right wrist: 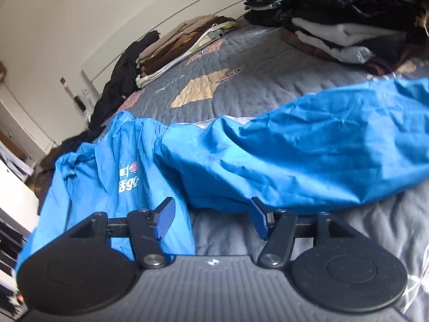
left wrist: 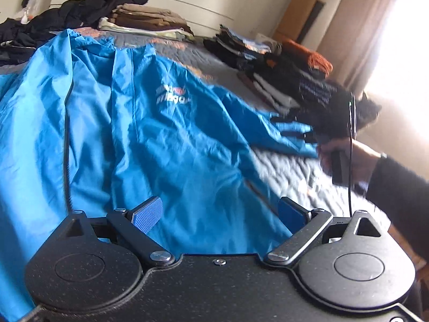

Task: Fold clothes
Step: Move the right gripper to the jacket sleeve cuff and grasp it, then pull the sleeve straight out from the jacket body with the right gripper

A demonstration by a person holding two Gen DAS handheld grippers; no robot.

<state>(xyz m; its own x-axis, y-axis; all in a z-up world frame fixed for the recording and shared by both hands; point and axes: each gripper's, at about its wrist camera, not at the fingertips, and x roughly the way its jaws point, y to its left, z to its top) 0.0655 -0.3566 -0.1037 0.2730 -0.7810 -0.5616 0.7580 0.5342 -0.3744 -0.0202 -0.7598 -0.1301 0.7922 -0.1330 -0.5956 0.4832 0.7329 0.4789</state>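
Observation:
A bright blue jacket (left wrist: 150, 134) with a white chest logo lies spread front-up on the grey quilted bed (left wrist: 284, 171). Its black zipper runs down the left side. One sleeve stretches out to the right. My left gripper (left wrist: 219, 214) is open and empty, low over the jacket's lower body. My right gripper (right wrist: 211, 220) is open and empty, just short of the sleeve (right wrist: 308, 158), which lies across the bed in the right wrist view. In the left wrist view the right gripper (left wrist: 308, 134) shows blurred at the sleeve's cuff, held by a hand.
Folded clothes are stacked at the bed's right side (left wrist: 289, 80) and far end (left wrist: 150, 21). A heap of dark garments (left wrist: 67, 18) lies at the far left. The headboard wall and a bright curtained window (left wrist: 388, 53) border the bed.

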